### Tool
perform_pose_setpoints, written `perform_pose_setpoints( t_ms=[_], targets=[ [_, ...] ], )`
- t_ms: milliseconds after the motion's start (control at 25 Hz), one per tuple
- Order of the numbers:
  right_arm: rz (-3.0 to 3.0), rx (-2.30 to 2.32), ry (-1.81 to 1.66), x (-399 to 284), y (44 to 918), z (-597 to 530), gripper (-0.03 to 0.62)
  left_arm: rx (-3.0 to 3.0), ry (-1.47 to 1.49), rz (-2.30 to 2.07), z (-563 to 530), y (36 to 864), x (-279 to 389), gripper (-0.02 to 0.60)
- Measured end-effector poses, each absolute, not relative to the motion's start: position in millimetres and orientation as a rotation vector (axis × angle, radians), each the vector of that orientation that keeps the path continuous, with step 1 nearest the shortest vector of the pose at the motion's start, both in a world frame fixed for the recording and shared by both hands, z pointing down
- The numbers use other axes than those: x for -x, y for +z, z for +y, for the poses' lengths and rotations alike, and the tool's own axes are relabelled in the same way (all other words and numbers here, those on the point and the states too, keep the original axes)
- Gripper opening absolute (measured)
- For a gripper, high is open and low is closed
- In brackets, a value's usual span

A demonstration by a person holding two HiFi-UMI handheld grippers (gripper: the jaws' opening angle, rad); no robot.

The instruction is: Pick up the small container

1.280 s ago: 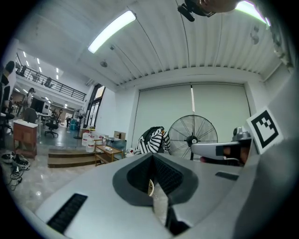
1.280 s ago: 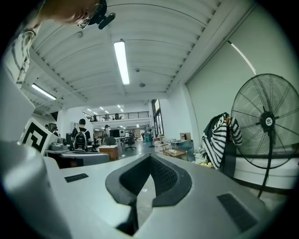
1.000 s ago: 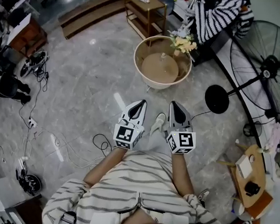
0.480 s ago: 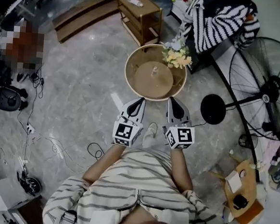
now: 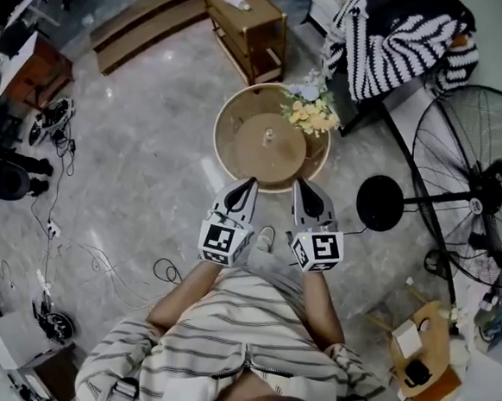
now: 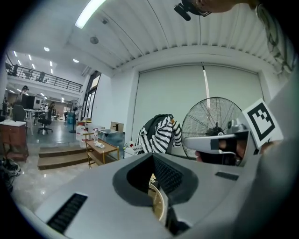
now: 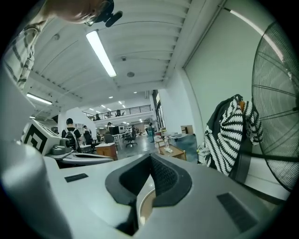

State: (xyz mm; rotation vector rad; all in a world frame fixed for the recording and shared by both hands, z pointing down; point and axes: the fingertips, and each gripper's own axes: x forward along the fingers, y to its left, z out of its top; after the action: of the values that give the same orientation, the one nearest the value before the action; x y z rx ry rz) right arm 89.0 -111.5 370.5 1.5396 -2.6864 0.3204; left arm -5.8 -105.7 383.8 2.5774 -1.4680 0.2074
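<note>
While your left gripper [image 5: 250,185] and right gripper [image 5: 301,184] hover side by side at the round table's [image 5: 217,134] near rim, both are pinched tight on nothing.

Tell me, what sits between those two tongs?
In the head view, the person's shoe and grey floor show between the left tongs and right tongs.

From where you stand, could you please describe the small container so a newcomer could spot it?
Left of the big standing fan, a round tan table with a raised rim stands on the grey floor. The small container is the little pale thing alone near the middle of its top, unlike the yellow and white flowers, which sit at the rim.
</note>
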Motion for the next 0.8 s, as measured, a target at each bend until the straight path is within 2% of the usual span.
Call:
perform_pose_setpoints(
  t_ms=[560, 800],
  targets=[
    [-2.599, -1.584, 0.427, -79.0, 431.3, -159.7, 0.009, -2.572, 0.288, -1.414, -166.6, 437.6, 13.2, -0.002],
    [-2.568, -1.624, 0.433, -69.6, 467.6, -189.0, 0.009, -2.586, 0.342, -1.383, -204.9, 495.8, 22.2, -0.002]
  ],
)
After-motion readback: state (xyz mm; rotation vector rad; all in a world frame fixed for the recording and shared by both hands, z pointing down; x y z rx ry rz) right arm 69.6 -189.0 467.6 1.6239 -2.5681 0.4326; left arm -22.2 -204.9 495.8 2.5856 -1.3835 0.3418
